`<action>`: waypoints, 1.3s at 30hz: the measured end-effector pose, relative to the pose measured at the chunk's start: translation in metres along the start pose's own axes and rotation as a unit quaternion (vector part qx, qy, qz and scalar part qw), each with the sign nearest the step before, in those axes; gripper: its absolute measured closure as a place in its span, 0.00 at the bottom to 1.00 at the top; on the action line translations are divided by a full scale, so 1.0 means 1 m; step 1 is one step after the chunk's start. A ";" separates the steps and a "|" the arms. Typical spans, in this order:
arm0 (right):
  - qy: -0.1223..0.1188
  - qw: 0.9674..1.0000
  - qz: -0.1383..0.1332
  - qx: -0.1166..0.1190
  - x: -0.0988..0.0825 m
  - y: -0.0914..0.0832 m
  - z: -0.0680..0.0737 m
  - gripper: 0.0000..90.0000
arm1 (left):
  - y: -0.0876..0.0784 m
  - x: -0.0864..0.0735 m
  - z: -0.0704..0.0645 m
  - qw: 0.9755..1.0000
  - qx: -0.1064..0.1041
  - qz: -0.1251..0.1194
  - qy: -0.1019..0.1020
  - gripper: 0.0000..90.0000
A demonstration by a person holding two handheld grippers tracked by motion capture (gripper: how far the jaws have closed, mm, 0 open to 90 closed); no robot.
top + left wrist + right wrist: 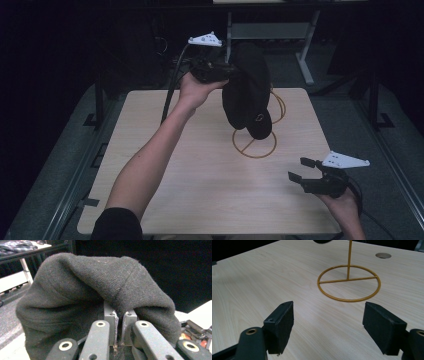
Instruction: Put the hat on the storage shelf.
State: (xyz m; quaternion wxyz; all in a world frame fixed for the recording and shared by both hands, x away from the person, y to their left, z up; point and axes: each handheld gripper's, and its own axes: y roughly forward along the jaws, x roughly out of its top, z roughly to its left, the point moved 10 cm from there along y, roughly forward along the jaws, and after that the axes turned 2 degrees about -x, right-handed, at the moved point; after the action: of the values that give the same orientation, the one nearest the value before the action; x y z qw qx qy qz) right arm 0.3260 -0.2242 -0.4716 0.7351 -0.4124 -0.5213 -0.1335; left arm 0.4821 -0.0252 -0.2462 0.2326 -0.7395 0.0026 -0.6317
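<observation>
A black woollen cap (247,95) hangs in the air over the far middle of the table, and my left gripper (229,70) is shut on its upper edge. In the left gripper view the jaws of the left gripper (119,315) pinch a fold of the cap (82,287), which bulges around them. Below the cap stands a gold wire stand (254,144) with a ring base and an upright post (349,282); the cap hides its top. My right gripper (301,170) is held open near the table's front right, and in its own view the right gripper (328,327) has nothing between the pads, facing the stand.
The light wooden table (200,190) has a round cable hole (383,255) beyond the stand. A grey desk frame (280,30) stands behind the table. Dark floor surrounds it on both sides.
</observation>
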 end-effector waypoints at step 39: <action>-0.002 1.000 0.017 0.004 -0.004 0.006 0.000 0.27 | 0.079 -0.005 -0.009 0.997 -0.016 0.070 -0.013 0.80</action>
State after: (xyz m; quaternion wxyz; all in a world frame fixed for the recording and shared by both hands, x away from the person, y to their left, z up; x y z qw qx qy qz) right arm 0.3277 -0.2214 -0.4775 0.7378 -0.4186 -0.5162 -0.1181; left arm 0.4957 -0.0974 -0.2780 0.2643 -0.7490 0.0612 -0.6045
